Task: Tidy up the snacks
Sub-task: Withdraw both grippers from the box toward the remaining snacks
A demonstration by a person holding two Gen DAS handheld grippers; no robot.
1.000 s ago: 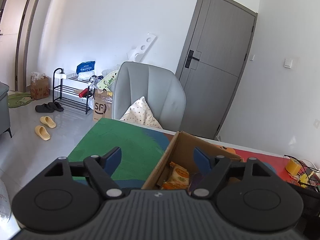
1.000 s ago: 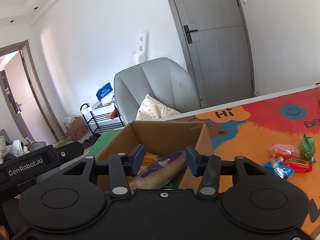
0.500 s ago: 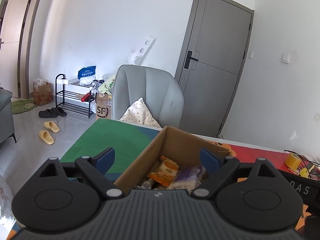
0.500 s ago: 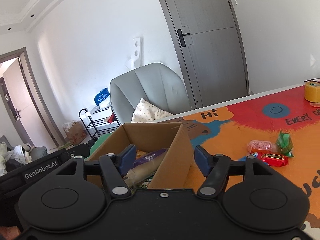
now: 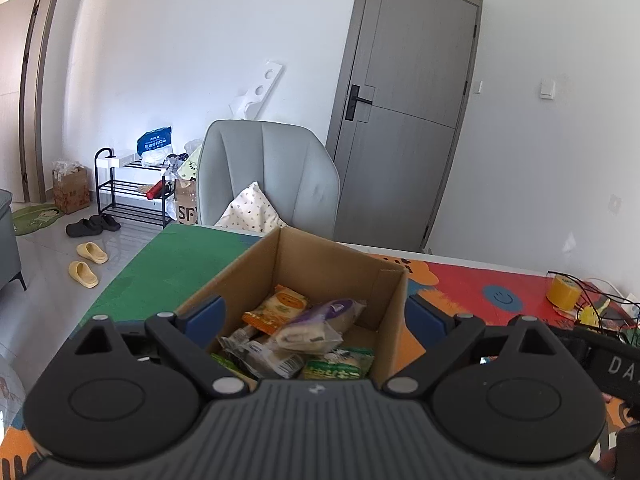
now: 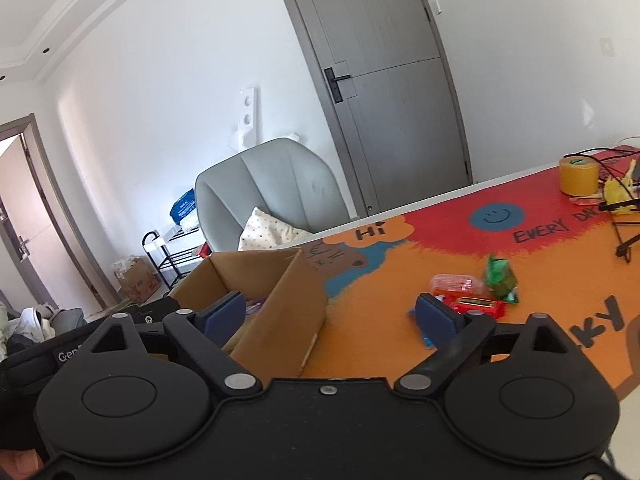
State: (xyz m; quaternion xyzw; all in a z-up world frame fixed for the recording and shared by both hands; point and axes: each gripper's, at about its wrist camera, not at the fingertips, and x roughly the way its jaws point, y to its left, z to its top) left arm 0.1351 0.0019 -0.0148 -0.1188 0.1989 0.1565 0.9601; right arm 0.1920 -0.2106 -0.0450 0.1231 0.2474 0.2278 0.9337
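An open cardboard box (image 5: 332, 264) stands on the colourful mat. It holds an orange packet (image 5: 280, 306), a purple-and-white packet (image 5: 320, 320) and a green packet (image 5: 340, 364). My left gripper (image 5: 314, 316) hovers over the box's near side; its jaws are opening and its pads touch nothing. My right gripper (image 6: 328, 316) is by the box's (image 6: 280, 320) right wall, jaws opening, with nothing gripped. Loose on the mat to the right lie a pink packet (image 6: 452, 284), a green packet (image 6: 500, 276) and a red packet (image 6: 478, 306).
A yellow tape roll (image 6: 578, 178) and black cables (image 6: 624, 232) sit at the table's far right. Behind the far table edge stands a grey chair (image 5: 268, 176) with a cushion. A shoe rack (image 5: 132, 188) and slippers are on the floor at left.
The right jaws spread and let go of the purple packet, which now lies in the box. The right gripper swung right toward the loose snacks. The left jaws widened as it moved over the box.
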